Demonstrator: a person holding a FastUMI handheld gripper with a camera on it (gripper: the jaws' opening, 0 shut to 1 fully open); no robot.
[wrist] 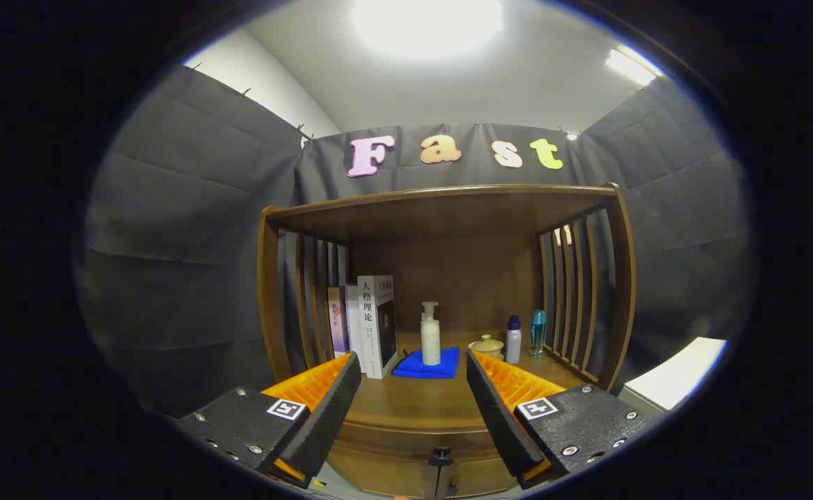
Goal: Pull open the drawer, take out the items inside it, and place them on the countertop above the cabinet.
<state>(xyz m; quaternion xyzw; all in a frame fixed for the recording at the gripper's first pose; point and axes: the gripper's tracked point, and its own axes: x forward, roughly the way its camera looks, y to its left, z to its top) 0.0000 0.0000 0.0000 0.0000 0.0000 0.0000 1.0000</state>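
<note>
Drawer knob (440,457) below countertop (413,410) untouched, drawer shut; gripper (413,389) wide open, empty; 0 items out.

**Shelf clutter under the wooden hutch**

Books (368,323) stand upright against the left slats. A pump bottle (431,337) sits on a folded blue cloth (427,364) at centre. To the right are a lidded jar (488,345), a white bottle (513,339) and a teal bottle (538,332).
</note>
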